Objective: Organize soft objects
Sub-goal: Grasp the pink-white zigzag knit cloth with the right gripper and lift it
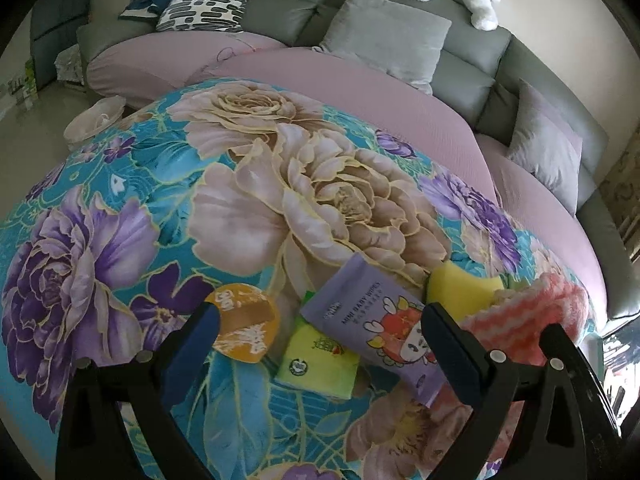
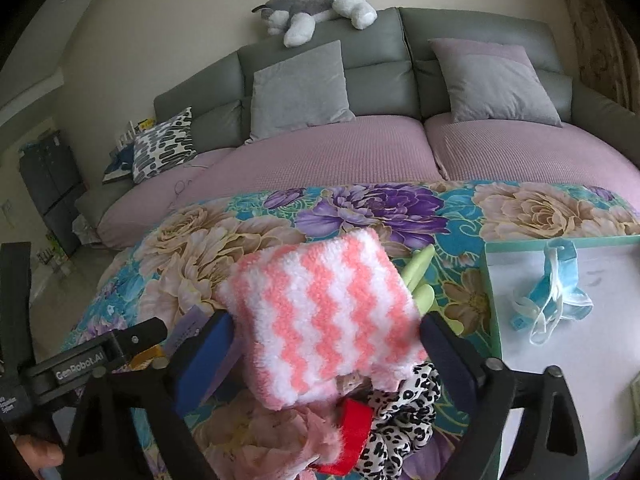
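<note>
While the right hand-held gripper (image 2: pixel 326 328) clamps the pink-white cloth (image 2: pixel 320 320), left hand-held gripper (image 1: pixel 320 328) open over wipes pack (image 1: pixel 372 320).

Fluffy pink-and-white striped cloth (image 2: pixel 324 316), glossy purple wipes packet (image 1: pixel 372 320), smooth printed floral sheet (image 1: pixel 120 216).

The pink-and-white fuzzy cloth (image 2: pixel 324 320) covers most of what's under it, so the leopard-print fabric (image 2: pixel 404 420) and red piece (image 2: pixel 354 436) only peek out at 6 o'clock. The green pack (image 1: pixel 320 360) is half buried by the purple wipes pack (image 1: pixel 376 324). The white tray (image 2: pixel 492 280) runs off frame at 3 o'clock.
</note>
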Available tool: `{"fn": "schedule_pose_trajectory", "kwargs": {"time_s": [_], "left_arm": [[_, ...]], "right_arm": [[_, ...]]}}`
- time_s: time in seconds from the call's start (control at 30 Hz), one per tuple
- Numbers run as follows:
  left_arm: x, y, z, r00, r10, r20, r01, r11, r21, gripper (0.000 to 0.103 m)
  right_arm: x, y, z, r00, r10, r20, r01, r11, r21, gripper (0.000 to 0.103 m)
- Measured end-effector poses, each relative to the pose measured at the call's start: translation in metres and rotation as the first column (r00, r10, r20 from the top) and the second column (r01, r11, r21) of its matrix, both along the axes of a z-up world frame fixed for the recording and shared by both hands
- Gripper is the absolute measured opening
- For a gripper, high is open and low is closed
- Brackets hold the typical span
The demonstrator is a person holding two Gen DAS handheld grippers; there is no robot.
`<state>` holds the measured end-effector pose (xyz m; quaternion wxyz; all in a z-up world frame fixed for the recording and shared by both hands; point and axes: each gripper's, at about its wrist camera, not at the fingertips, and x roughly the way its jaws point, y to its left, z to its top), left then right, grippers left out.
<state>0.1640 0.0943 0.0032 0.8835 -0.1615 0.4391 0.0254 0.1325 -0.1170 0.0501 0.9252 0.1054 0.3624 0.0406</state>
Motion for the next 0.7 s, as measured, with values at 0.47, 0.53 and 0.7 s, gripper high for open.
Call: {"fn": "schedule_pose_trajectory", "kwargs": {"time_s": [0.47, 0.53, 0.7], "left_arm": [[0.004, -0.022, -0.008, 0.996, -0.087, -0.021, 0.088, 0.996, 0.005, 0.1], [0.005, -0.026, -0.009, 0.994, -0.104, -0.023, 0.104, 0.995, 0.007, 0.1], [0.007, -0.038, -0.013, 0.987, -0.153, -0.045, 0.154, 0.988, 0.031, 0.1]], "right_arm": [[0.0, -0.009, -0.004, 1.0, -0.008, 0.001, 0.008, 0.998, 0.067, 0.034], [-0.001, -0.011, -0.002, 1.0, -0.012, 0.008, 0.011, 0.997, 0.072, 0.029], [-0.002, -0.017, 0.0, 0.999, -0.031, 0.017, 0.029, 0.996, 0.083, 0.027]]}}
